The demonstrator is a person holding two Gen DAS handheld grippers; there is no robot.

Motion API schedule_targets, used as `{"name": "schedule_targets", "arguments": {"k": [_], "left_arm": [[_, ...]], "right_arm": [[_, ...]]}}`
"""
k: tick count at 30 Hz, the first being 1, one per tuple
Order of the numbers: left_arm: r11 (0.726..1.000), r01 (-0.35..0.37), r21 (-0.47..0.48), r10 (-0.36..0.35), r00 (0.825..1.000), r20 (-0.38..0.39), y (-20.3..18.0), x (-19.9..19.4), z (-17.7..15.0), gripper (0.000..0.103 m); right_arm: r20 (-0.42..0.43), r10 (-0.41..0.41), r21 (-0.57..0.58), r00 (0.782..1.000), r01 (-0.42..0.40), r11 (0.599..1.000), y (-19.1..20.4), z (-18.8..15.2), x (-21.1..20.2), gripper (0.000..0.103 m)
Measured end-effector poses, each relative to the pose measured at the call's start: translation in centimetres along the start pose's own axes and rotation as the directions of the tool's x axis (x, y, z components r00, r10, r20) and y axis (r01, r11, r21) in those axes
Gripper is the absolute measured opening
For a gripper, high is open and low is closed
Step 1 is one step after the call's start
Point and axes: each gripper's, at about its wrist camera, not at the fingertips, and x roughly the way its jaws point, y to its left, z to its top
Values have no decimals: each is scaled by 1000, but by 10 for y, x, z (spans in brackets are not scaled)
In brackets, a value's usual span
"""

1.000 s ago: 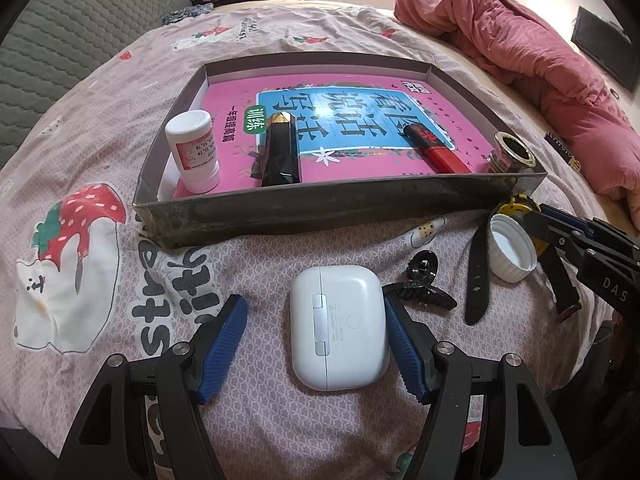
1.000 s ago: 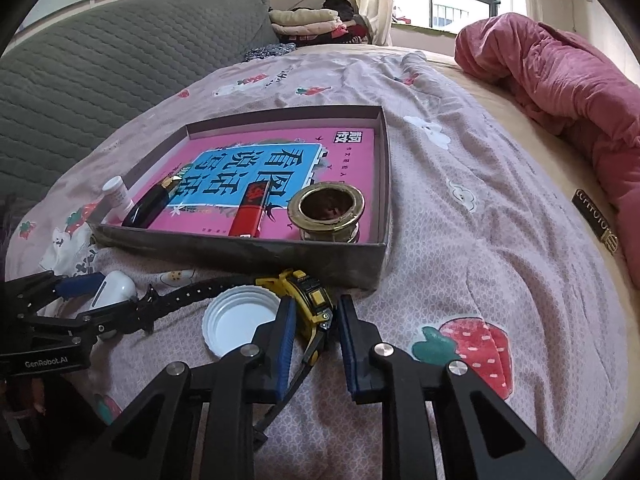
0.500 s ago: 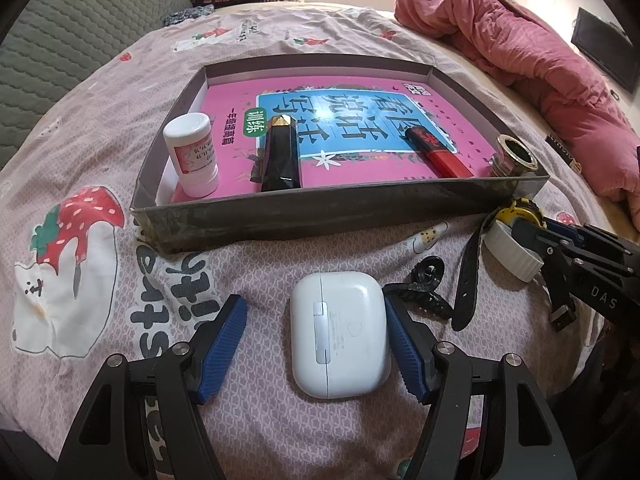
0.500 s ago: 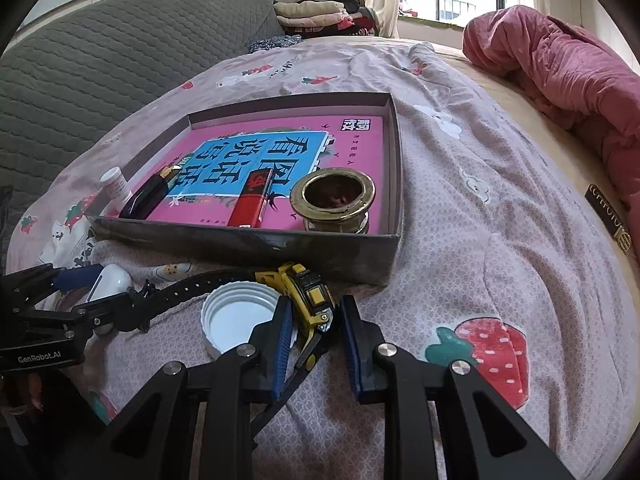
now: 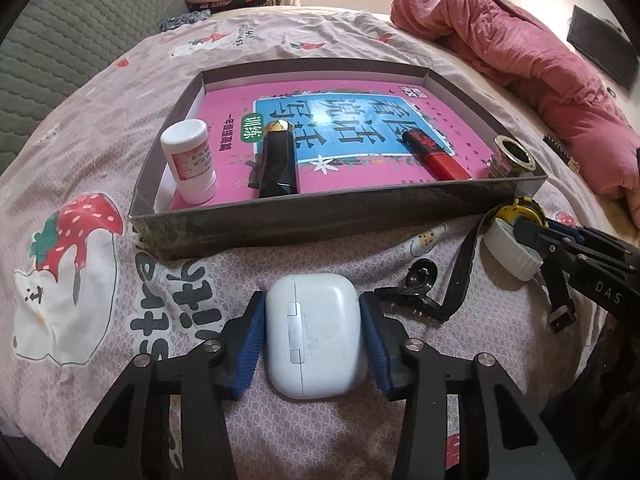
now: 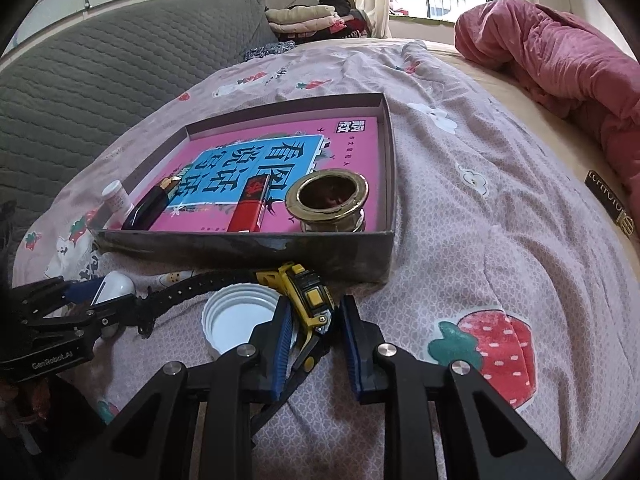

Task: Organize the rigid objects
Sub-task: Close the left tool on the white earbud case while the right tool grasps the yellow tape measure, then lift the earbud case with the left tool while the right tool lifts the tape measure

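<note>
On the bedspread before the shallow grey cardboard tray (image 5: 320,220) | my left gripper (image 5: 314,336) is closing, pads flanking the white plastic earbud case (image 5: 314,336) | right gripper (image 6: 312,332) pinches the yellow-black tape measure (image 6: 308,296) | I should squeeze squarely before lifting.

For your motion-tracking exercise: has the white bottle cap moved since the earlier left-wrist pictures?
Yes. The cap has tipped onto its edge and shifted up toward the box corner, beside the right tool.
</note>
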Motion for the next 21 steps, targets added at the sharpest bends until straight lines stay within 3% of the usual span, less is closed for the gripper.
{"name": "schedule_targets", "arguments": {"k": [16, 21], "left_arm": [[1000, 10, -15, -10, 999, 33, 4, -16, -3, 47], [1000, 13, -9, -13, 999, 48, 3, -24, -4, 46]], "right_arm": [[82, 5, 32, 997, -8, 999, -5, 3, -29, 23], [68, 12, 24, 998, -14, 1000, -1, 2, -28, 23]]}}
